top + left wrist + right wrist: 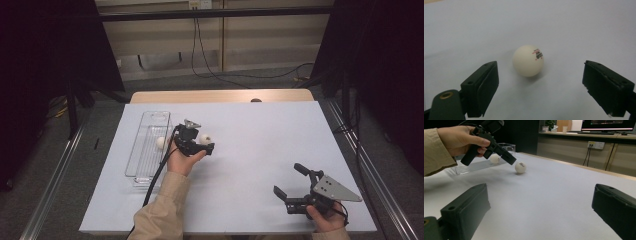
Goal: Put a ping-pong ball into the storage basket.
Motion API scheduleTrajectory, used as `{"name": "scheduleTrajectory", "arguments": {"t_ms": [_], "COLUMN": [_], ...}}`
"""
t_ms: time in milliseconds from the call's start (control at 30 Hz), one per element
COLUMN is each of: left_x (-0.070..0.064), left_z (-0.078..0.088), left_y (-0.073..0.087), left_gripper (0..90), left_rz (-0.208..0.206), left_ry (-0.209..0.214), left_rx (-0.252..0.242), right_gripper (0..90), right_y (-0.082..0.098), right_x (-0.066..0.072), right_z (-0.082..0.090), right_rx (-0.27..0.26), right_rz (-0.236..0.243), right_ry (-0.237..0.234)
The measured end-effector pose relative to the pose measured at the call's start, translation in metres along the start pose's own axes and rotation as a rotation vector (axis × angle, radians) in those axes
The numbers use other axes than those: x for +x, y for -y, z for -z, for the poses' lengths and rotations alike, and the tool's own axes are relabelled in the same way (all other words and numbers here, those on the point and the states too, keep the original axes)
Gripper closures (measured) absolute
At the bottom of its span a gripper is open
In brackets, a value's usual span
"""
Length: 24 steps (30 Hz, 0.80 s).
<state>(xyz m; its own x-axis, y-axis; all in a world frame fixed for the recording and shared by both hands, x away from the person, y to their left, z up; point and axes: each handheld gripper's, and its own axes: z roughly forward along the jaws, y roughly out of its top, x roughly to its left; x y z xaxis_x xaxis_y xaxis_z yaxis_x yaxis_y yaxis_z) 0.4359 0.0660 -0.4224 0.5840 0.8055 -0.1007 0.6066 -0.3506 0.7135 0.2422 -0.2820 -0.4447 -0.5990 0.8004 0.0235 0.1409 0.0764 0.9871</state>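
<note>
A white ping-pong ball (205, 137) with red and black print lies on the white table sheet (260, 150). My left gripper (200, 143) hangs tilted down just over it, open. In the left gripper view the ball (528, 60) rests on the sheet a little beyond the gap between the jaws, touching neither pad. A second white ball (161, 142) lies inside the clear tray (145, 125). My right gripper (290, 180) rests near the front right of the table, open with nothing between its jaws. From the right gripper view I see the left gripper (499, 151) above the printed ball (520, 167).
The long clear tray stands left of the left hand, running front to back. The wooden table edge (225, 95) shows behind the sheet. Cables lie on the floor beyond. A wide stretch of bare sheet separates the two grippers.
</note>
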Motion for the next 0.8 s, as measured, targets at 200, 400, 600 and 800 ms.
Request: {"name": "scheduleTrajectory", "arguments": {"t_ms": [200,400,600,800], "left_x": [0.0026,0.0032,0.0036,0.0031], "left_z": [-0.0041,-0.0065,-0.0076,-0.0103], "left_y": [0.0003,0.0003,-0.0007,-0.0009], "left_gripper": [13.8,13.8,13.8,13.8], "left_rz": [0.014,0.015,0.011,0.017], "left_ry": [-0.001,-0.005,-0.005,-0.004], "left_rx": [-0.007,-0.006,-0.012,-0.013], "right_gripper": [0.4,0.4,0.4,0.5], "right_y": [0.0001,0.0000,0.0000,0.0000], "right_x": [0.0006,0.0003,0.0003,0.0002], "right_z": [-0.0004,-0.0001,0.0001,0.0001], "right_rx": [0.000,0.000,0.000,0.001], "right_rz": [0.001,-0.001,-0.001,-0.001], "right_ry": [-0.001,0.000,-0.002,-0.001]}}
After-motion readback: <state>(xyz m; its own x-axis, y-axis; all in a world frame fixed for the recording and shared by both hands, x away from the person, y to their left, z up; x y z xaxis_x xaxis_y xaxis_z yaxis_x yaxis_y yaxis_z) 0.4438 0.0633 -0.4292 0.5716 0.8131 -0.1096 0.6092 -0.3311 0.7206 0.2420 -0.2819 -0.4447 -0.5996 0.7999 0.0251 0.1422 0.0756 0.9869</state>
